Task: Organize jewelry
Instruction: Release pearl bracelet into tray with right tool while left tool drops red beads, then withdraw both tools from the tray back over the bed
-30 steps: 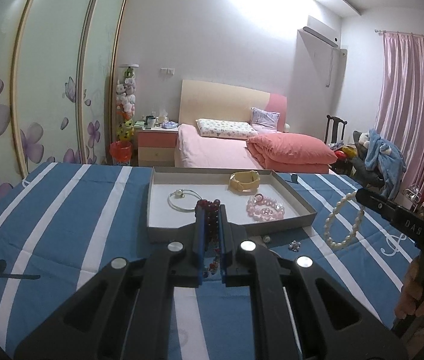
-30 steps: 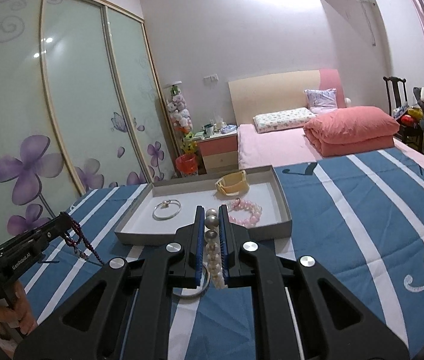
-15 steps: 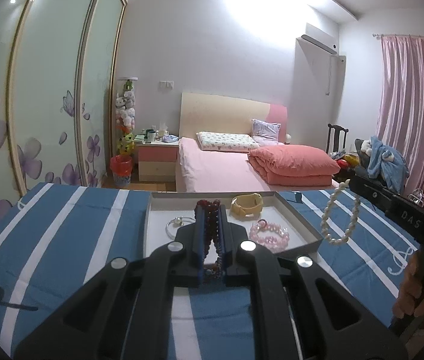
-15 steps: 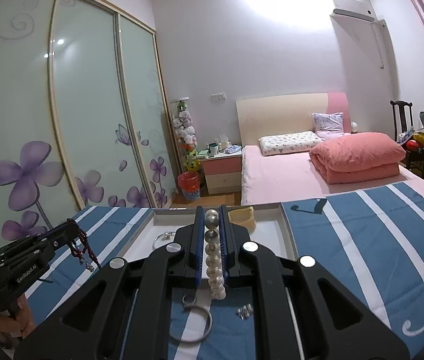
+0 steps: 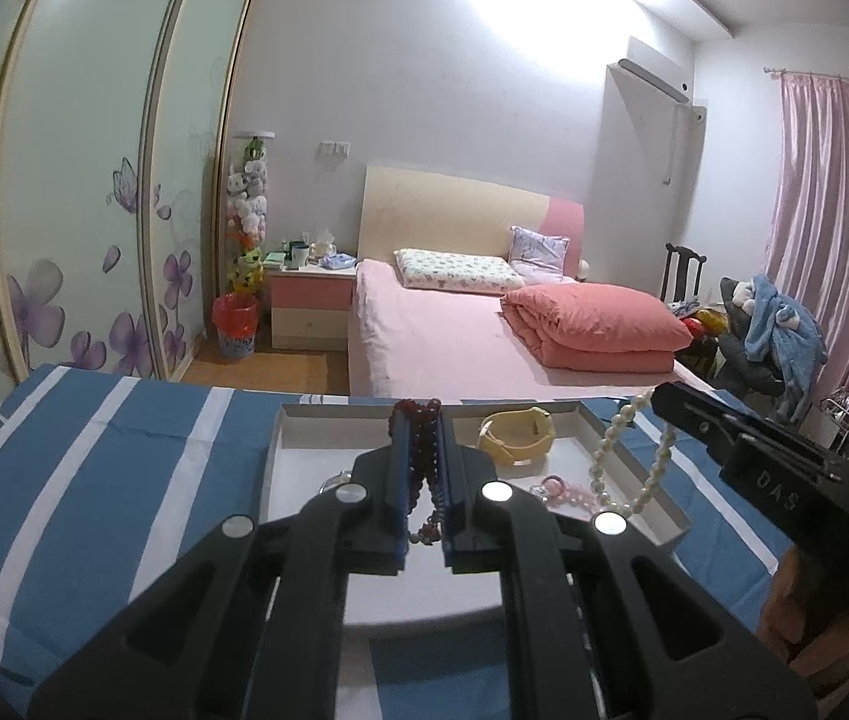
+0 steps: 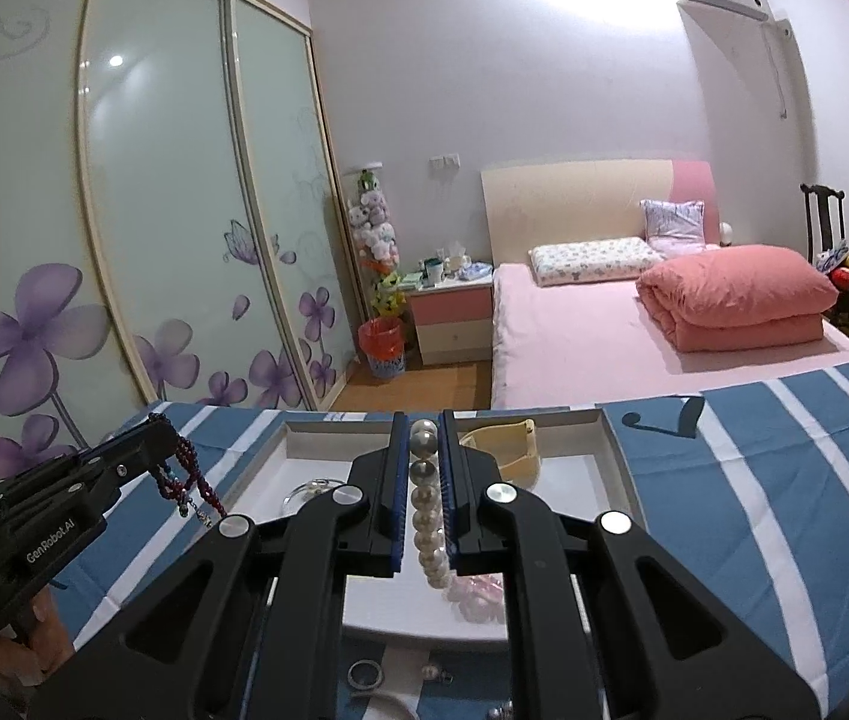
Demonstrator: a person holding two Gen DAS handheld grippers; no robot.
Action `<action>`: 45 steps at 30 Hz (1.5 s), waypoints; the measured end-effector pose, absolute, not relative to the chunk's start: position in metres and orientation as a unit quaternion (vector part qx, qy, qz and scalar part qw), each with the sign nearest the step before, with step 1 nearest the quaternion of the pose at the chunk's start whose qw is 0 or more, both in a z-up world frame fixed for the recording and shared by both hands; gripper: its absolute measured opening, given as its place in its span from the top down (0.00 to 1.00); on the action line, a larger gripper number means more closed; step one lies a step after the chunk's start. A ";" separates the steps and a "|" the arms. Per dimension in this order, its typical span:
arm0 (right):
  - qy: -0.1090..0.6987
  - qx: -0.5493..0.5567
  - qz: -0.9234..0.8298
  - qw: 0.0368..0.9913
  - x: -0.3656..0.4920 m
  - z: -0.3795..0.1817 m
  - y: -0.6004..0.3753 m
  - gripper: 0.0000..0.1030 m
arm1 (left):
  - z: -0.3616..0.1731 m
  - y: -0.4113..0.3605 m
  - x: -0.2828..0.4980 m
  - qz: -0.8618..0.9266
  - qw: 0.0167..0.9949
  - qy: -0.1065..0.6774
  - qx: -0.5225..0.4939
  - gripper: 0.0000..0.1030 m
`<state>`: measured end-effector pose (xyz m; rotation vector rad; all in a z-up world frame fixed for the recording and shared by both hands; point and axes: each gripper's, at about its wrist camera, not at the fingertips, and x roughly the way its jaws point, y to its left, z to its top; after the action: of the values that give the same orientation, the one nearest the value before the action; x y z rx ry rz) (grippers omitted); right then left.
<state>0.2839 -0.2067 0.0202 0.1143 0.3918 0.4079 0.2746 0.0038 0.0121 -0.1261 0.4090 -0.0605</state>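
Note:
My left gripper [image 5: 422, 420] is shut on a dark red bead bracelet [image 5: 422, 456], held over the near part of the white tray [image 5: 646, 474]. From the right wrist view the same gripper [image 6: 154, 426] carries the red bracelet [image 6: 187, 477] beside the tray's left edge. My right gripper [image 6: 424, 426] is shut on a white pearl bracelet [image 6: 427, 516] above the tray [image 6: 619, 462]; from the left it shows as a dark arm [image 5: 658, 399] with the pearl bracelet [image 5: 610, 456] dangling. In the tray lie a yellow bangle [image 5: 517, 435], a pink bead bracelet [image 5: 562, 489] and a clear bangle [image 6: 310, 489].
The tray rests on a blue and white striped cloth [image 5: 94, 468]. A silver ring [image 6: 364, 673] and small earrings [image 6: 436, 672] lie on the cloth in front of the tray. Behind are a pink bed [image 5: 454, 336], a nightstand [image 5: 310, 306] and sliding wardrobe doors [image 6: 154, 210].
Both grippers have moved forward toward the far bed with their bracelets, from short of the tray to over it. The tray now looks closer and lower in both views.

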 end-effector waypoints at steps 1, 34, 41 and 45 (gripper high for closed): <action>0.198 0.057 0.201 0.958 0.289 0.017 -0.206 0.90 | 0.010 0.004 0.280 -0.029 0.976 0.205 -0.062 0.91; 0.219 0.070 0.188 0.955 0.263 0.010 -0.233 0.60 | 0.000 0.005 0.250 -0.027 0.971 0.220 -0.092 0.73; 0.245 0.063 0.191 0.948 0.235 -0.007 -0.239 0.60 | -0.006 -0.005 0.217 -0.041 0.968 0.225 -0.104 0.68; 0.265 0.055 0.201 0.941 0.222 -0.017 -0.240 0.60 | -0.006 -0.007 0.201 -0.037 0.970 0.217 -0.099 0.66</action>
<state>0.2220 -0.2397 -0.0173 0.1126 0.5413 0.4099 0.2014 -0.0066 -0.0055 -0.2007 0.4392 -0.0753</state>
